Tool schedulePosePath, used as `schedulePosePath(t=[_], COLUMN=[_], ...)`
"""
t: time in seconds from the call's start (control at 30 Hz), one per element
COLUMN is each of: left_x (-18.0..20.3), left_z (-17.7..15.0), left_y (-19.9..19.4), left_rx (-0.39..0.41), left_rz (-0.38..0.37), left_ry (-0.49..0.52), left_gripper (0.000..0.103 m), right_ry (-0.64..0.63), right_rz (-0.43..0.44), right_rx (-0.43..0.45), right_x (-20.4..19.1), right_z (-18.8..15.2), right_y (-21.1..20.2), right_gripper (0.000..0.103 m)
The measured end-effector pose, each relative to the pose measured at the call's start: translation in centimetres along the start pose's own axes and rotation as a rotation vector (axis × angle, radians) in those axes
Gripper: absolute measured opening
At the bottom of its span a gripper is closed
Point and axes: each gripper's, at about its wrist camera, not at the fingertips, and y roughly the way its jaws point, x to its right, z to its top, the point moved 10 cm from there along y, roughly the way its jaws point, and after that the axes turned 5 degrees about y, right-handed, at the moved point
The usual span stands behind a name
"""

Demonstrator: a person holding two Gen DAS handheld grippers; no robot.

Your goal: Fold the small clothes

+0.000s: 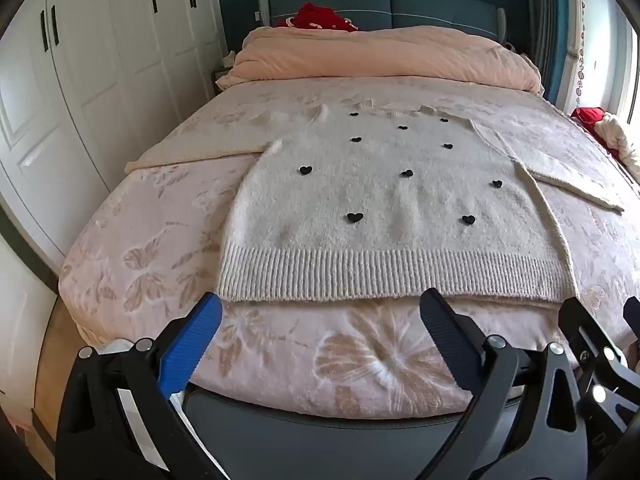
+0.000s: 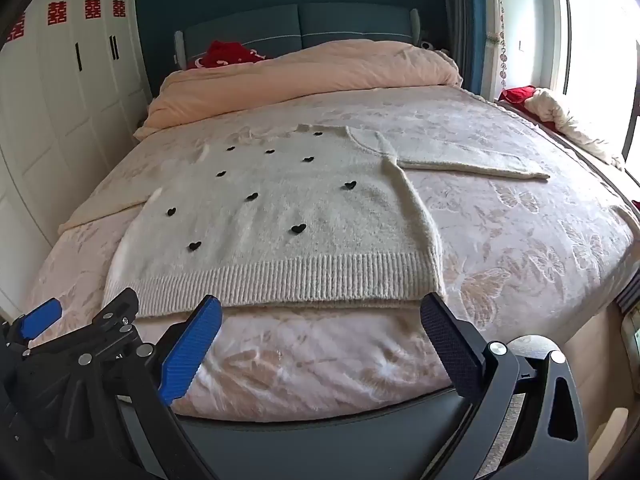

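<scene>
A cream knit sweater [image 1: 384, 208] with small black hearts lies flat on the bed, ribbed hem toward me, both sleeves spread out to the sides. It also shows in the right wrist view [image 2: 280, 224], with its right sleeve [image 2: 472, 160] stretched to the right. My left gripper [image 1: 320, 312] is open and empty, just short of the hem. My right gripper [image 2: 320, 312] is open and empty, in front of the hem's right half. The right gripper's body shows at the left view's right edge [image 1: 600, 356]; the left gripper shows at the right view's left [image 2: 44, 320].
The bed has a pink floral cover [image 1: 360, 360]. A folded peach duvet [image 1: 384, 56] lies at the head end, with a red item [image 1: 320, 18] behind it. White wardrobes [image 1: 80, 80] stand on the left. Red and cream cloth [image 2: 560, 112] lies by the window on the right.
</scene>
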Motion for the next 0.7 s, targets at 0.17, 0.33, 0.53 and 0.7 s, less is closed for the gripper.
schedulePosePath(t=[0.17,0.33,0.53,0.7], left_x=[-0.19,-0.24,-0.09,-0.18], left_z=[-0.22,-0.34,0.17,0.10], left_y=[0.19,0.40,-0.30,-0.22], left_rx=[-0.003,-0.007,0.002,0.005], left_rz=[0.010,0.015,0.009,0.008], left_ry=[0.005,0.010,0.005,0.007], left_gripper=[0.097,0.097,0.096,0.096], right_ry=[-0.017,-0.023,-0.023,-0.021], right_rz=[-0.004,-0.028,-0.025,-0.024], right_rx=[-0.006,0.006,0.008,0.004], right_x=[0.13,0.13,0.19,0.17], right_z=[-0.28,0.19,0.03,0.01], right_y=[0.12,-0.34,-0.29,-0.37], right_gripper=[0.098,0.098,0.098,0.098])
